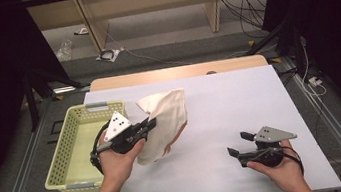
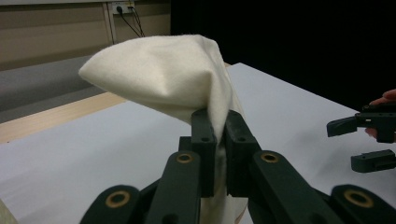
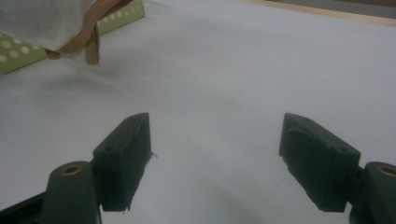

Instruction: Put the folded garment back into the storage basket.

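Seen from the high view: a white-covered table [image 1: 242, 116] with a pale wooden edge, standing on grey floor strewn with cables, dark curtains at both sides; at the table's left, a pale yellow perforated plastic basket [image 1: 67, 146]. Just right of the basket, lifted off the surface, a cream cloth drawstring bag [image 1: 164, 122], crumpled and hanging in folds, pinched at its left edge by the left gripper [image 1: 151, 124], held up in a raised hand with forearm entering from below. Lower right, well apart from the bag, the right gripper [image 1: 238, 144], low over the table, jaws spread with nothing between. From the left gripper view: black jaws clamped tight on a fold of the cream bag [image 2: 163, 74], fabric billowing above them, white table behind, the other gripper [image 2: 366, 144] at far right. From the right gripper view: jaws wide apart over bare white table [image 3: 224, 84], the bag's brown drawstring [image 3: 91, 32] dangling at upper left before the basket [image 3: 23, 56].
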The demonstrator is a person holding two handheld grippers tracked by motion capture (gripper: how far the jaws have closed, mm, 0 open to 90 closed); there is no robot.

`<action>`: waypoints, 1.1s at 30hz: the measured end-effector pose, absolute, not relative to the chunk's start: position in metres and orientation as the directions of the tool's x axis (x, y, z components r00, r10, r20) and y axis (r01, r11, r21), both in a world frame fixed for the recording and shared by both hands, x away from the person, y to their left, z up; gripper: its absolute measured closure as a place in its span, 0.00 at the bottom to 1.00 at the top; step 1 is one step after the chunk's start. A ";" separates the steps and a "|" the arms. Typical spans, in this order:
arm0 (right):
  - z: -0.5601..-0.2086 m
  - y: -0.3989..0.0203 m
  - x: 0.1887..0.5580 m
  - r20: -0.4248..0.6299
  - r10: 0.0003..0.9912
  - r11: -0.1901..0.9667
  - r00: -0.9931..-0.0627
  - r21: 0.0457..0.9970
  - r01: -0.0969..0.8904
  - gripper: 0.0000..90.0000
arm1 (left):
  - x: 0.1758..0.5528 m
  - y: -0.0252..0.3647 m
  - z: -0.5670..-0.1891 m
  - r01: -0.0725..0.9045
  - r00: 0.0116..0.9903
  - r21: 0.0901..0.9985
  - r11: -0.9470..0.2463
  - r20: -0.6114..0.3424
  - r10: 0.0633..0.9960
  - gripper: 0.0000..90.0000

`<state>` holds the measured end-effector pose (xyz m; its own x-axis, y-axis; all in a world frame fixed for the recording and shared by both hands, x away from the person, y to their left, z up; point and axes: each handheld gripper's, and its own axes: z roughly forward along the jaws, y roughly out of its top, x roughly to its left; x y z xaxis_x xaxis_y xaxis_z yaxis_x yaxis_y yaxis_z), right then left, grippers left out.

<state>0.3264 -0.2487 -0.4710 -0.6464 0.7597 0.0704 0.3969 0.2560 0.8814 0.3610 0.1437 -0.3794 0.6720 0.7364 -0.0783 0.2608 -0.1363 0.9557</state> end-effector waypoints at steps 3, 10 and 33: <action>-0.471 -0.249 0.327 0.074 0.759 0.251 -0.647 0.883 0.397 0.29 | 0.361 0.145 -0.379 0.260 0.670 0.956 -0.133 -0.080 0.738 0.93; -0.471 -0.248 0.326 0.073 0.761 0.253 -0.645 0.882 0.398 0.29 | 0.362 0.147 -0.378 0.257 0.666 0.958 -0.128 -0.080 0.741 0.93; -0.471 -0.248 0.327 0.072 0.759 0.255 -0.647 0.882 0.397 0.29 | 0.363 0.155 -0.373 0.241 0.651 0.966 -0.091 -0.091 0.753 0.93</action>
<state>0.3266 -0.2483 -0.4712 -0.6469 0.7591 0.0722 0.3973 0.2547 0.8816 0.3631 0.1552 -0.3735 0.6513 0.7533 -0.0914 0.2409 -0.0910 0.9663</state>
